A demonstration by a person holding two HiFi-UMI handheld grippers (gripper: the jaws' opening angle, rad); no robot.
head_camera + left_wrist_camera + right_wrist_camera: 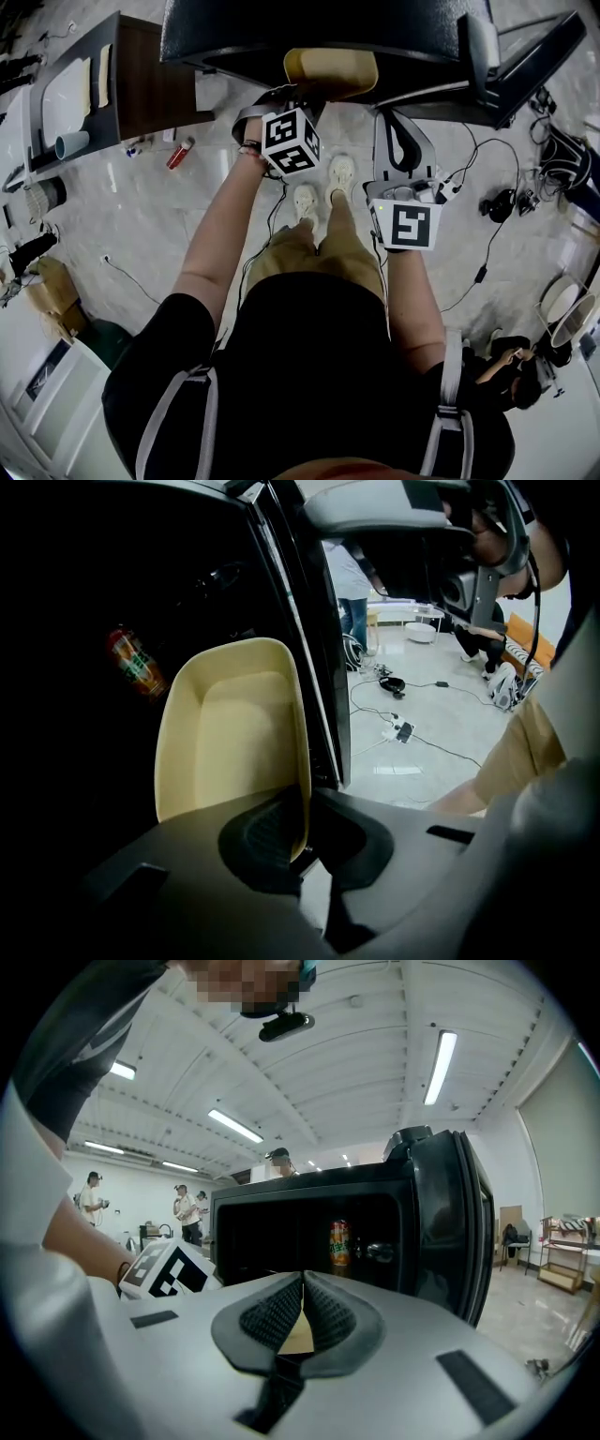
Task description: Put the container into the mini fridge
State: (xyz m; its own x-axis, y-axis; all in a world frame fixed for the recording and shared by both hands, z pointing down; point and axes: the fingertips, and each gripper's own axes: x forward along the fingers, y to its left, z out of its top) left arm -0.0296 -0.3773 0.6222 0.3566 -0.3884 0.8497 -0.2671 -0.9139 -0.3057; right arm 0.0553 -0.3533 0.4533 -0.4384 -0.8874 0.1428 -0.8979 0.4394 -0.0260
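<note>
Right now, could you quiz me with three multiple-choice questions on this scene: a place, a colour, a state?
1. Where is the drink can? A on a chair; B inside the mini fridge; C on a desk.
2. The container's colour? A cream yellow; B blue; C red.
3. The left fingers are: A wide open; B out of sight; C shut on the container's rim.
Key: B, it stands in the dark compartment; A, the left gripper view shows it; C, the pads pinch the rim.
</note>
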